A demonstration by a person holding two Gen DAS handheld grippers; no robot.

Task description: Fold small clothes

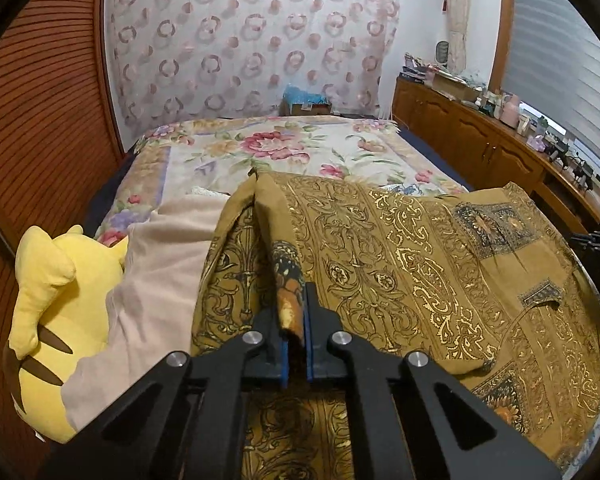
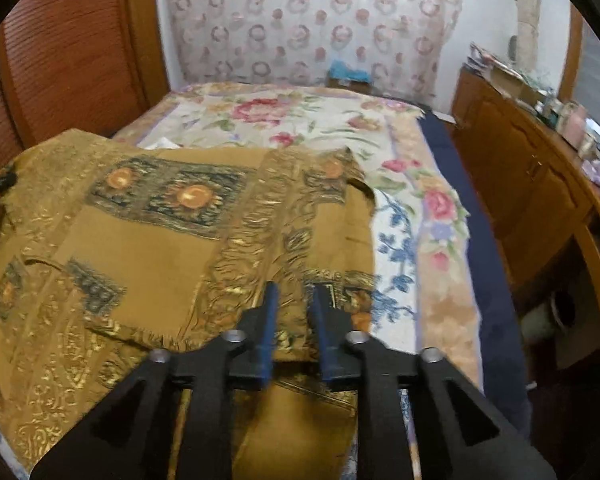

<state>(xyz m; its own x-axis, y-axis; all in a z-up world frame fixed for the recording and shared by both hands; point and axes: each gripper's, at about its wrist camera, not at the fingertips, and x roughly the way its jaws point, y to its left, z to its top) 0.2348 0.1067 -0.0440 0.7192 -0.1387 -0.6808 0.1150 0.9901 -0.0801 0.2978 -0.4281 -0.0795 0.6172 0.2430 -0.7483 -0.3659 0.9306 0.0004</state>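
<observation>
A mustard-brown garment point(image 1: 420, 264) with gold and dark paisley print lies spread over the near part of the bed. My left gripper point(image 1: 294, 312) is shut on a raised fold of its left edge, which stands up in a ridge between the blue pads. In the right wrist view the same garment point(image 2: 160, 240) lies flat, blurred by motion. My right gripper point(image 2: 294, 312) is over its near right edge with a small gap between the fingers; the cloth shows through the gap and I cannot tell whether it is pinched.
A floral bedspread point(image 1: 284, 148) covers the bed. A yellow plush toy point(image 1: 56, 292) and a beige cloth point(image 1: 164, 264) lie at the left. A wooden panel wall point(image 1: 40, 120) is at the left. A wooden cabinet point(image 2: 532, 184) with clutter runs along the right.
</observation>
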